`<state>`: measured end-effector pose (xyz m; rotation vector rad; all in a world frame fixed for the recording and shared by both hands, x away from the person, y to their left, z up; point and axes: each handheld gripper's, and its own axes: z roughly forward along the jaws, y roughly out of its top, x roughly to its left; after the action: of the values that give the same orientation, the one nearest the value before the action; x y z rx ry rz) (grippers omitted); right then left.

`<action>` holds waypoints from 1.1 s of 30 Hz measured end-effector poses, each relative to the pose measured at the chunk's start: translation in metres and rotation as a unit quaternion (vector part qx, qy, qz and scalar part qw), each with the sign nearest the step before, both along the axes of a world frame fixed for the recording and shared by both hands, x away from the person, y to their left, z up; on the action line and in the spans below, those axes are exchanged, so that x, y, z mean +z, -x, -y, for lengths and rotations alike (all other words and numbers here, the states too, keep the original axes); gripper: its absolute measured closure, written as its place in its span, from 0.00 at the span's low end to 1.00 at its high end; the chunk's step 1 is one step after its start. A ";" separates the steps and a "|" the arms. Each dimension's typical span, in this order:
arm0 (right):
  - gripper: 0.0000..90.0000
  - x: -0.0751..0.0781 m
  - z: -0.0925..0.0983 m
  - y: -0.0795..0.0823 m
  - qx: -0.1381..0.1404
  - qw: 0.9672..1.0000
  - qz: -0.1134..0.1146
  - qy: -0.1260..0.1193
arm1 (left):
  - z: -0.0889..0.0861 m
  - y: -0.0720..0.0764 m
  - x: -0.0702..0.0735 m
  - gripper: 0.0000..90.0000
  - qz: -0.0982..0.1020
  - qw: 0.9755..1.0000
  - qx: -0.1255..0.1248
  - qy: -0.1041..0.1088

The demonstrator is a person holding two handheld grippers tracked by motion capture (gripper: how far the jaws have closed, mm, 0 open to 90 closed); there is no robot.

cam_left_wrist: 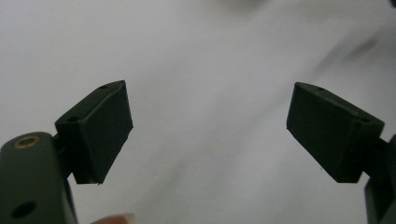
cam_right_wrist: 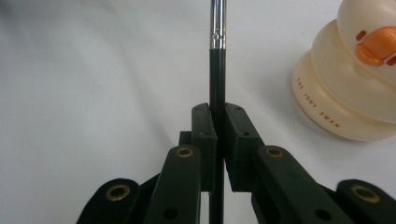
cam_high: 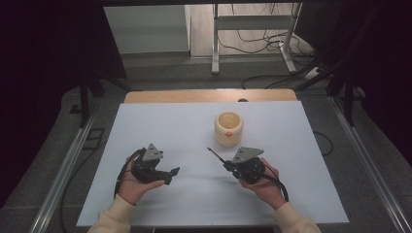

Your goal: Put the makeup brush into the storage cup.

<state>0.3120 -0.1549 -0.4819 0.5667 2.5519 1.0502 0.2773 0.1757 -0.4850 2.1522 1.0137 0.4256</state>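
A white table (cam_high: 160,131) spreads beneath a person seated at its near edge, a two-jaw gripper in each hand. Beyond the right gripper (cam_high: 226,166), a little to its right, stands a cream duck-faced pot (cam_high: 229,128) with an orange beak, its open top facing up, probably to receive what the gripper carries. The right gripper is clenched on a thin black brush handle (cam_right_wrist: 217,74); the handle runs straight out between the jaws to a silver metal collar, and its tip (cam_high: 209,149) points away from the person, just short of the pot. Gripping well back on the handle leaves a long free end for reaching. The left gripper (cam_high: 172,172) hovers well apart from pot and brush, its jaws spread wide over bare table, grasping nothing, apparently kept clear.
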 end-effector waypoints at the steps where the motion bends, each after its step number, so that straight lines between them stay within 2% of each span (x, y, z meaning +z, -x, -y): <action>1: 0.92 0.000 0.000 0.000 0.000 1.000 0.000 -0.002 | -0.001 0.001 -0.001 0.16 0.000 1.000 0.002 -0.001; 13: 0.92 0.005 0.003 -0.001 -0.011 1.000 0.000 -0.026 | -0.020 0.012 -0.012 0.16 -0.006 1.000 0.031 0.004; 23: 0.92 0.009 0.006 -0.005 -0.020 0.998 -0.007 -0.056 | -0.018 0.009 -0.014 0.16 -0.010 1.000 0.029 0.002; 33: 0.92 0.024 0.008 -0.010 -0.029 0.995 -0.004 -0.092 | -0.018 0.009 -0.014 0.15 -0.011 1.000 0.027 0.002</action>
<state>0.3222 -0.1634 -0.4578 0.6879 2.4456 1.2721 0.2686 0.1932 -0.4991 2.1350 1.0848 0.4268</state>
